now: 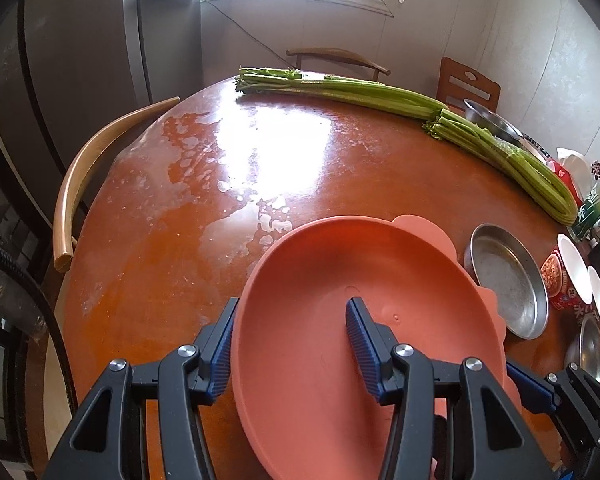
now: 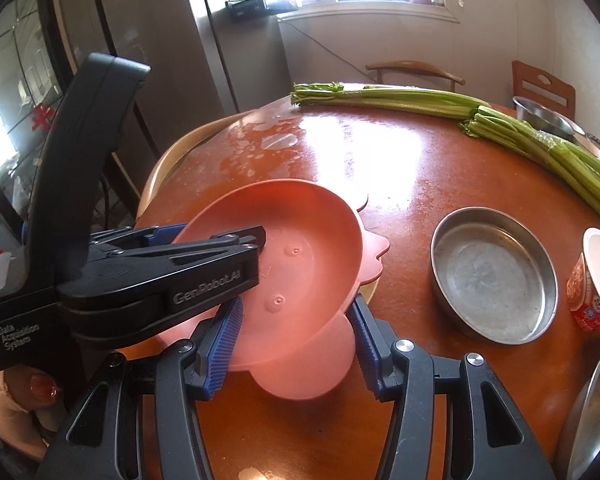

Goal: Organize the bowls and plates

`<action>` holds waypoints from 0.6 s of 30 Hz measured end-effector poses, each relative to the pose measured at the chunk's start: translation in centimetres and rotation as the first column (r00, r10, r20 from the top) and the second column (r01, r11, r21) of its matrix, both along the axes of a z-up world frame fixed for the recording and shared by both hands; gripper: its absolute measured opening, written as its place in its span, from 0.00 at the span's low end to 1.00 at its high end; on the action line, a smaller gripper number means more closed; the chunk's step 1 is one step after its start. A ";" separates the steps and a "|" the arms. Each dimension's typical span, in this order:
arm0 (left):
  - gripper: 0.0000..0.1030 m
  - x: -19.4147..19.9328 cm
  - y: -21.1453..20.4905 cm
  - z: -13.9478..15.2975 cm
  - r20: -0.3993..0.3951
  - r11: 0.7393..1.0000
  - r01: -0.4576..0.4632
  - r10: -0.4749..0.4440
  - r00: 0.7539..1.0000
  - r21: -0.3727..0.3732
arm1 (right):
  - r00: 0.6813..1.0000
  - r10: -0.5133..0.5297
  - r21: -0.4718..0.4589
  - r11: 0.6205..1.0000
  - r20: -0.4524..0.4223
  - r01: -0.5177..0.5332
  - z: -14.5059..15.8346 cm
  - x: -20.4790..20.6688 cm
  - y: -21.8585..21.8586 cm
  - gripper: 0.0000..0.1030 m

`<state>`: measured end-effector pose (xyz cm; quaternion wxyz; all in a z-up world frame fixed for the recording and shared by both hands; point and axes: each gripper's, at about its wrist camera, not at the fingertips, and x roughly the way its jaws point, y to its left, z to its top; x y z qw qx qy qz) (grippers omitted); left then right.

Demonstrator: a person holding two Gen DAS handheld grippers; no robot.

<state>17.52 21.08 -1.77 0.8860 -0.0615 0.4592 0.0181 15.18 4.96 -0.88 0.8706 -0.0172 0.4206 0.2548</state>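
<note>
Fingers of my left gripper (image 1: 292, 344) straddle the pink bowl (image 1: 340, 320) rim, one inside, tilting it off the pink plate (image 2: 312, 376); my right gripper (image 2: 296, 344) spreads around both at the table's (image 1: 172, 264) near edge. Beyond, a steel pan (image 2: 494, 274), then celery (image 1: 364, 90) along the far edge.

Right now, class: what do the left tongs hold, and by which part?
Pink bowl, near rim: one finger inside, one outside; whether it is clamped cannot be told.
</note>
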 end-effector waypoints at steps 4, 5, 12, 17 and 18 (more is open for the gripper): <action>0.51 0.7 0.4 -0.6 -0.016 1.000 0.001 -0.001 1.000 -0.008 | 1.000 0.001 -0.008 1.000 -0.014 -0.001 -0.5 0.3 0.4 0.55; 0.50 0.8 0.5 -0.7 -0.020 1.000 0.001 -0.001 1.000 -0.008 | 1.000 0.000 -0.009 1.000 -0.014 0.000 -0.6 0.3 0.5 0.55; 0.50 1.0 0.8 -0.9 -0.021 1.000 0.001 -0.002 1.000 -0.011 | 1.000 0.009 -0.021 1.000 -0.015 -0.010 -0.9 0.0 0.8 0.56; 0.51 1.1 0.9 -1.1 -0.023 1.000 0.002 -0.003 1.000 -0.011 | 1.000 0.020 -0.029 0.999 -0.006 -0.020 -0.8 -0.6 0.8 0.56; 0.51 1.1 0.9 -1.0 -0.024 1.000 0.003 -0.003 1.000 -0.009 | 1.000 0.028 -0.029 0.999 0.003 -0.028 -0.7 -0.7 0.8 0.56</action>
